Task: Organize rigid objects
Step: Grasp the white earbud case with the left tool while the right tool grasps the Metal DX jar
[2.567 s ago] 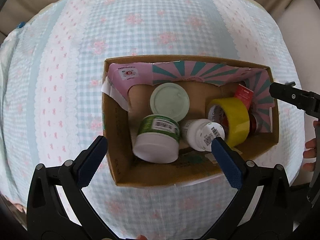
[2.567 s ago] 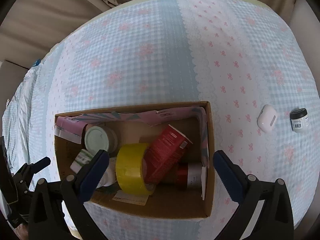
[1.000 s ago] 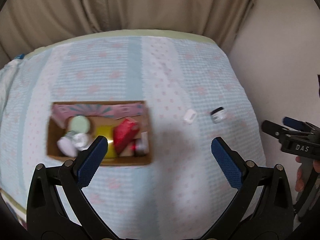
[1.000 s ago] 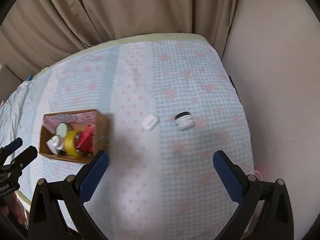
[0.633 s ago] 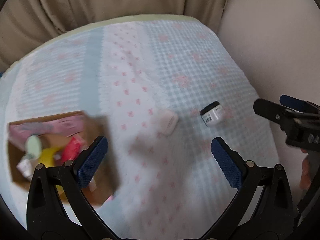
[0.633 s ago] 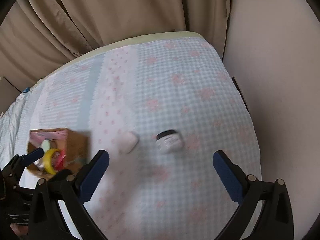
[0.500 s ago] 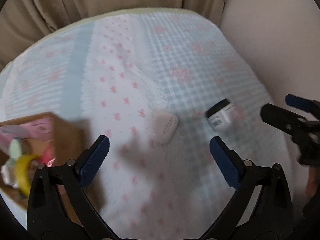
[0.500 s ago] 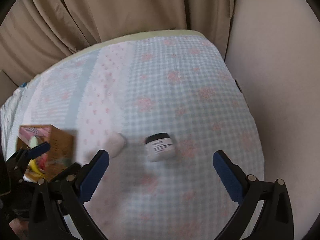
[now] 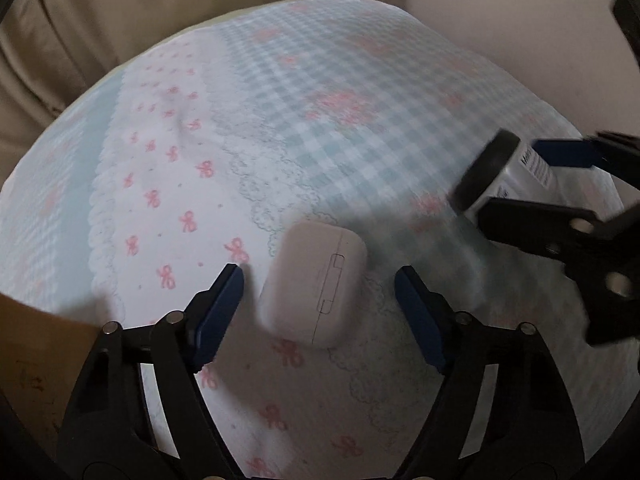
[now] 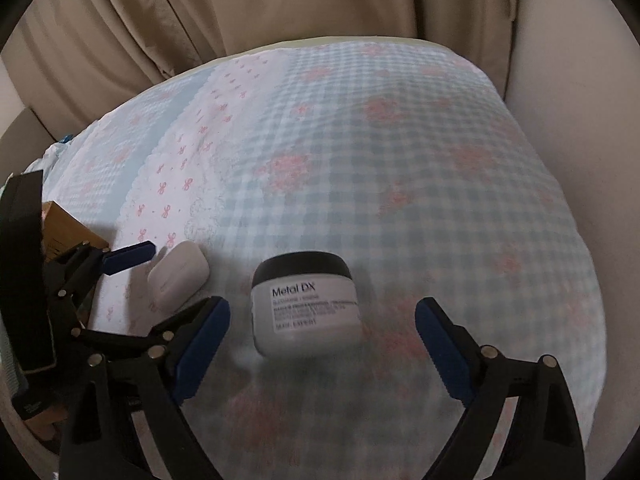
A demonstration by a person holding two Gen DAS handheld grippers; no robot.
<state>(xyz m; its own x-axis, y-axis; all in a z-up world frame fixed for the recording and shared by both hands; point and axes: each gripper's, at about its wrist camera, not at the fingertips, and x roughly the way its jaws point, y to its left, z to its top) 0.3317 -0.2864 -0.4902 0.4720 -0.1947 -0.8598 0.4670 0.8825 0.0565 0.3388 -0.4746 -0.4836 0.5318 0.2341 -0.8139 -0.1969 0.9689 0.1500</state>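
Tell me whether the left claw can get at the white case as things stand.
Probably yes. The left claw has been closing, and the white case lies between its open jaws on the cloth, untouched. Nothing blocks it; the jar sits apart.

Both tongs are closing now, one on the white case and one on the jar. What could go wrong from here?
1. The jar lies on its side, so it may roll off the right tongs as the jaws, just now closing, meet it.
2. The case is smooth and rounded; the left tongs, also closing but not yet touching, could squeeze it out.
3. The two tongs are close together and might collide.
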